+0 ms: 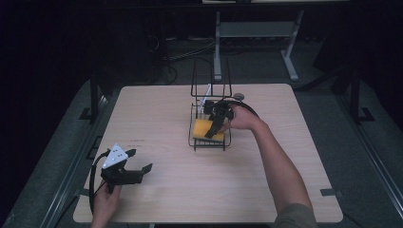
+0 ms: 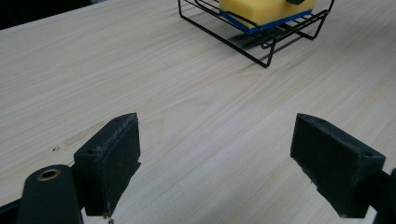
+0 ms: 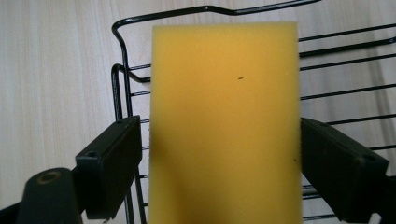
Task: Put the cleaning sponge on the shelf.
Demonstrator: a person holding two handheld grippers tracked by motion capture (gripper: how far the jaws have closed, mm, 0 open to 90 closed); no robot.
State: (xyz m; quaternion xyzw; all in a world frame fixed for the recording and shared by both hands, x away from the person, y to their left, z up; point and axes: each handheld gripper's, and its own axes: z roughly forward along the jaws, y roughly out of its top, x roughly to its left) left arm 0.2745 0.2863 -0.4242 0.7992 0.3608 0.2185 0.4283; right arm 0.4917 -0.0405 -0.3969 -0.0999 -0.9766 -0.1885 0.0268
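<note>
Resting near the table's front-left corner, the left gripper (image 1: 138, 167) sits low over the pale wood-grain tabletop (image 1: 157, 199), its black jaws spread wide with nothing between them. It is well apart from the work, so the only trouble I can see there is its trailing cable dragging if that hand moves.

Farther out, at the middle of the table, the right gripper (image 1: 214, 124) reaches into the low black wire rack (image 1: 209, 142), where the yellow rectangular foam sponge with a blue underside (image 3: 224, 126) lies flat on the wires. In the right gripper view the jaws stand either side of the sponge: the right-hand pad seems to meet its edge, while a thin gap shows at the left, so I cannot tell if this is a grip or merely a bracket.

That is the main risk. Lifted on so light a hold, the soft foam would likely slip or sag out. Squeezed hard, it would buckle. A jaw tip could also catch a wire and drag the light rack, or tip its tall wire frame (image 1: 210, 76) behind.
</note>
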